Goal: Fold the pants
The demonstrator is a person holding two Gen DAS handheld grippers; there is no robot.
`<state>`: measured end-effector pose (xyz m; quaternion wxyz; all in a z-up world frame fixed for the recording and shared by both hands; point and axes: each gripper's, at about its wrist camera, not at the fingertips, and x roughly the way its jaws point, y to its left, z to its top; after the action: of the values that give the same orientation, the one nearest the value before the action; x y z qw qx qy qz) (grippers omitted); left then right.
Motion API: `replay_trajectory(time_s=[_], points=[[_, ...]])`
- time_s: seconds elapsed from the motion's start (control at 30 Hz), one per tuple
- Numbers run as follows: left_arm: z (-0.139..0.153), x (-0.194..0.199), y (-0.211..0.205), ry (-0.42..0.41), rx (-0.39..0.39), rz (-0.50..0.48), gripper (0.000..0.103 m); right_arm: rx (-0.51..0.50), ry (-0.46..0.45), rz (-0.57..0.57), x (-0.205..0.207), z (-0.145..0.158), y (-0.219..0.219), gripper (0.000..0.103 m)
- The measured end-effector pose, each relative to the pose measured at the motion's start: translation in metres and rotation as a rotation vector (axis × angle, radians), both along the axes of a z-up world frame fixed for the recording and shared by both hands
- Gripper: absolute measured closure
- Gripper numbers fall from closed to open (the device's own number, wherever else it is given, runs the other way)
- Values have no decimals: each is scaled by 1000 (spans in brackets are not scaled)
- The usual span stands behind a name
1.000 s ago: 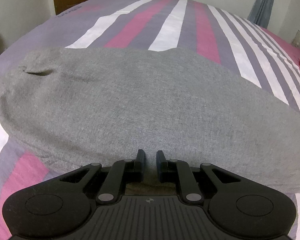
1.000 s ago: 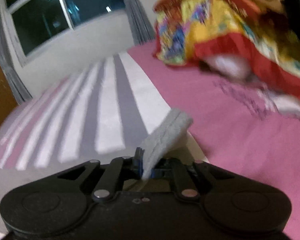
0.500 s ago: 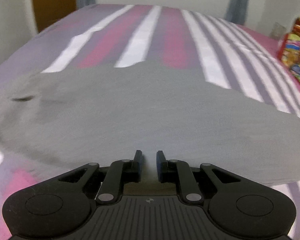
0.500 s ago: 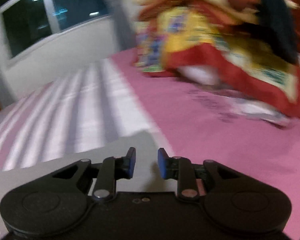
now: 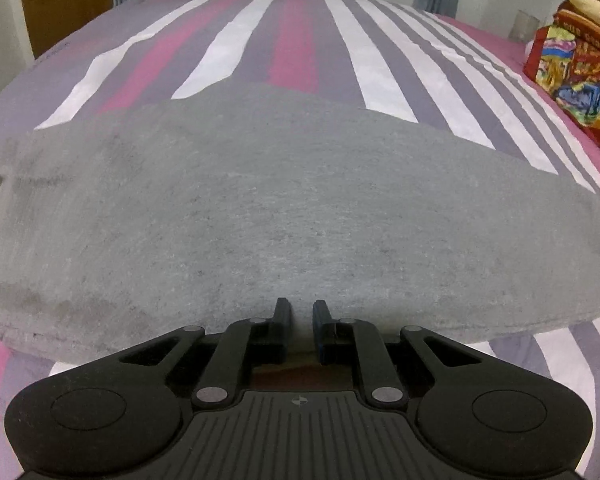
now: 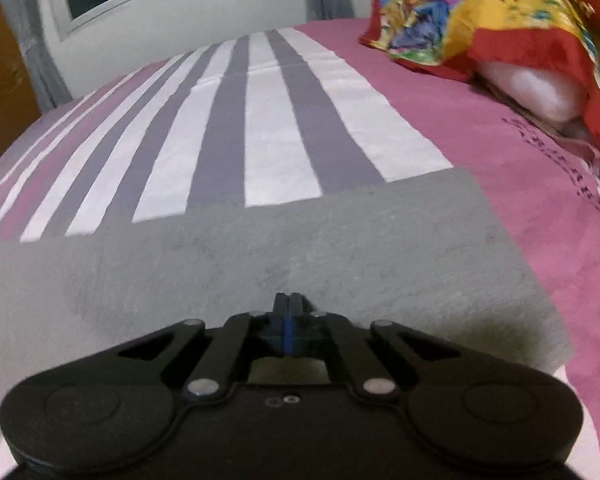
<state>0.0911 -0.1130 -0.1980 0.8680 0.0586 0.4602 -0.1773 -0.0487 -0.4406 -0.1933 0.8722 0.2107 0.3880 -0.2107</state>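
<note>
Gone from your right gripper (image 6: 287,312) is the grey cuff it pinched a second ago: the jaws have just been closing again after letting go, and now they meet flat with nothing between them, the blue pads pressed together. Just past those fingertips the pants (image 6: 300,248) lie spread on the bed, their squared-off end toward the pink part of the sheet, and the cloth looks smooth (the blur makes small wrinkles hard to judge). So the fold you were carrying across appears to be laid down.

Your left gripper (image 5: 300,312) has drifted sideways along the near edge of the pants (image 5: 284,216). Its jaws stand at a narrow slit, as close as they have been, and you hold nothing in them; the grey fabric lies beyond the tips, not between them. Whether the tips touch the cloth cannot be told from here.

Further out, the pants run in one long grey band across the striped bedsheet (image 5: 292,40), with a small dark slit near the left end. A bright patterned blanket (image 6: 500,12) sits heaped at the far right, well apart from the garment.

With both grippers empty, your next job is probably a crosswise fold: you would need to spread the jaws before taking hold of an end.
</note>
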Motion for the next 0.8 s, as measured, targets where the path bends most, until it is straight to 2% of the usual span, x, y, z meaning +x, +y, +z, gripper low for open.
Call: replay_trajectory(time_s=[0.03,0.07,0.1,0.2,0.27,0.3,0.33,0.53,0.63,0.7,0.8], points=[[3,-2,-4,-6,7,0,90,1,-7,5,-1,5,1,98],[7,-2,-6,-10,-2,-6,90,-15,-25,15,0,11,5,83],[11,-1,-9,-17,-19,-15,90,-31,-45,24,-5,17,12,80],[16,2,-23,-27,-36,-30,90,0,-69,23,-11,18,15,83],[9,5,-33,-14,-19,-37,90,-25,-9,12,-11,9,14,84],[4,5,-36,-13,-7,-36,89,-23,11,3,-13,5,12,88],[0,5,-36,-23,3,-36,87,0,-7,-11,-20,4,7,88],[10,-4,-30,-14,-33,-17,84,2,-45,-40,-51,22,3,75],[4,-9,-34,-29,6,-31,75,0,17,-30,-56,11,5,77],[5,-11,-33,-30,2,-19,74,16,-16,-53,-64,15,7,73],[13,-11,-32,-31,-33,-6,74,23,-56,-38,-69,25,20,73]])
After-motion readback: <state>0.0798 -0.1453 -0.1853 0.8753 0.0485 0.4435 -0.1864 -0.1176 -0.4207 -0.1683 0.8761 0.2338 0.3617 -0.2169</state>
